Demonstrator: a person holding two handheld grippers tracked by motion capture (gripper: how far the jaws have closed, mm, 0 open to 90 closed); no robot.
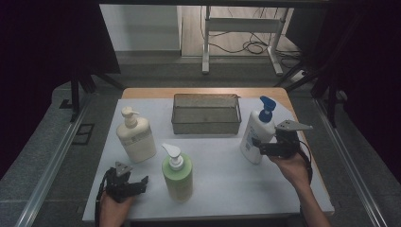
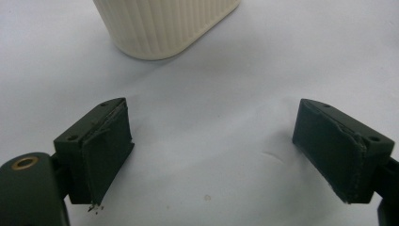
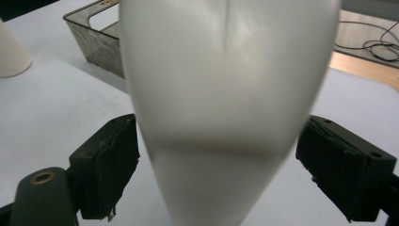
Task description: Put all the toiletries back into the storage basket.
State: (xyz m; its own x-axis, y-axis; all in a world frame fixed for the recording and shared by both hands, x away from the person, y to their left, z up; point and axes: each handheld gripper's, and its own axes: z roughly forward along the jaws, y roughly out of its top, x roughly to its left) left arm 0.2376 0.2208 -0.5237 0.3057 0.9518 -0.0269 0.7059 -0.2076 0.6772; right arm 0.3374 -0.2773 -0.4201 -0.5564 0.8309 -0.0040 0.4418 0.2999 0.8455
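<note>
A white bottle with a blue pump (image 1: 255, 135) stands slightly tilted at the right of the white mat. My right gripper (image 1: 259, 145) comes at it from the right and is shut on its lower body. In the right gripper view the white bottle (image 3: 226, 94) sits between the jaws, and both pads press its sides around my right gripper (image 3: 216, 160). My left gripper (image 1: 134, 178) rests at the mat's front left, open, holding nothing. Its own view shows my left gripper (image 2: 211, 150) with jaws wide apart over bare mat, and the cream bottle (image 2: 164, 23) a little ahead.
A cream pump bottle (image 1: 136, 137) stands at the left and a green pump bottle (image 1: 178, 175) at the front middle. A grey mesh basket (image 1: 205, 113) sits at the back centre, its corner (image 3: 94, 42) beyond the white bottle. The table's wooden edge (image 1: 302, 132) runs along the right.
</note>
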